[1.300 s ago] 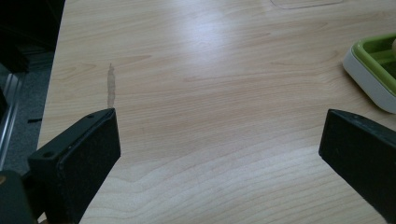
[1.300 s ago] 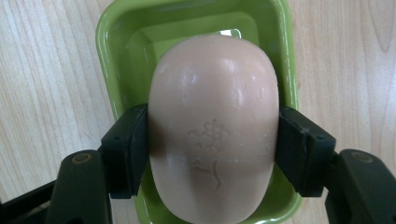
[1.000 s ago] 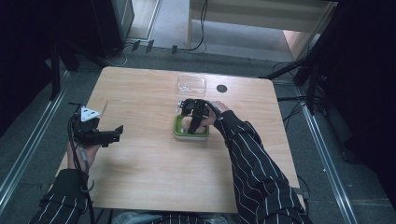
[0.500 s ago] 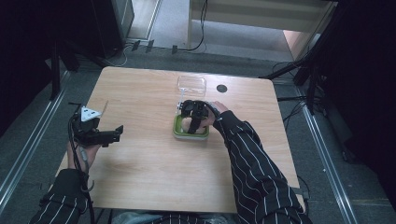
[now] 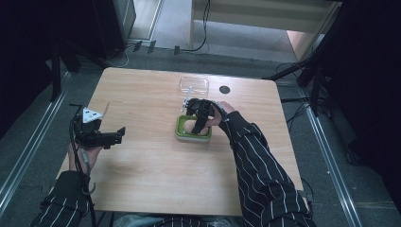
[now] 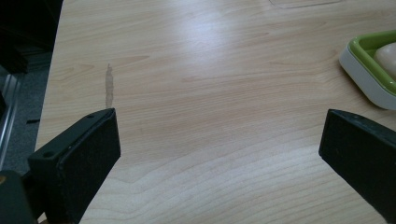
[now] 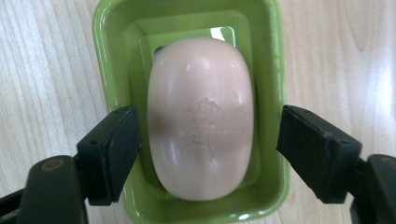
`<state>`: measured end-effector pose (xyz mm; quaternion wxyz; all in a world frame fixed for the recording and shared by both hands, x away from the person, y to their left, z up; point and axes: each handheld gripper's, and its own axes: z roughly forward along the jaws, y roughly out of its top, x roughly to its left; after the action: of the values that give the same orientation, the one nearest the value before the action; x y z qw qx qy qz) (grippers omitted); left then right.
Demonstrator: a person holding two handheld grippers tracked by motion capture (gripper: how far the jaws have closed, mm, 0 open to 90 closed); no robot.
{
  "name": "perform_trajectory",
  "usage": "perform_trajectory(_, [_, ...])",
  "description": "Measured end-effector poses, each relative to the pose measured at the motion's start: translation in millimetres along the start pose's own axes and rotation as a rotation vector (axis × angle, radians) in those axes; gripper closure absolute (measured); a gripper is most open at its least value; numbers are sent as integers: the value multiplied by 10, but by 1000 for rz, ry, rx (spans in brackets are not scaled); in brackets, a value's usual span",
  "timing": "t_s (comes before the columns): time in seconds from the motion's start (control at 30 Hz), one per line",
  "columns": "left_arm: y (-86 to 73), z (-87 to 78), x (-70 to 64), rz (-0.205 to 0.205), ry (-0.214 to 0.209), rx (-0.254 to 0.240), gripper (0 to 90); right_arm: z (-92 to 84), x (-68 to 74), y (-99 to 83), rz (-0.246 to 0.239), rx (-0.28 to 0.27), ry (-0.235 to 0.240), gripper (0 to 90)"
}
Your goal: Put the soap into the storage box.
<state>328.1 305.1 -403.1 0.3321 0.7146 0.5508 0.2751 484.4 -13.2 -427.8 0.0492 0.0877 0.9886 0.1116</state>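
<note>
Soap (image 7: pixel 201 119) lay lengthwise in the green dish (image 7: pixel 109 37), directly beneath the right gripper (image 7: pixel 208 144) — jaws had just been opening, one on either side of the bar, pads clear of it. Left gripper (image 6: pixel 219 154) stood wide over bare table (image 6: pixel 196 70), nothing between its jaws — dish ahead, off to its right.

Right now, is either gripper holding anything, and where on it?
Nothing held. The right gripper has just opened; its jaws stand clear of the soap in the green dish. The left gripper is open over the table.
</note>
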Motion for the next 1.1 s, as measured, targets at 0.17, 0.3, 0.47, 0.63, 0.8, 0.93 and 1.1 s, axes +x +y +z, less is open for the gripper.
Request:
perform_trajectory(0.17, [2,2,-4,-1,-1,0,0,-106,9,-45,43,-42,0,163])
perform_trajectory(0.3, [4,1,-8,2,-1,2,0,-189,34,-78,88,-69,3,133])
perform_trajectory(0.47, [1,3,-6,-2,0,0,0,-273,32,-143,135,-120,-11,113])
perform_trajectory(0.63, [-5,-8,2,0,-1,2,0,-309,30,-264,216,-148,-24,104])
perform_trajectory(0.8, [-3,-1,-7,-2,-1,1,0,-408,56,-418,300,-200,-45,104])
perform_trajectory(0.93, [-1,-2,-10,-2,0,2,0,-494,83,-528,350,-233,-92,104])
perform_trajectory(1.1, [-2,1,-13,0,0,3,0,-587,109,-676,412,-252,-133,103])
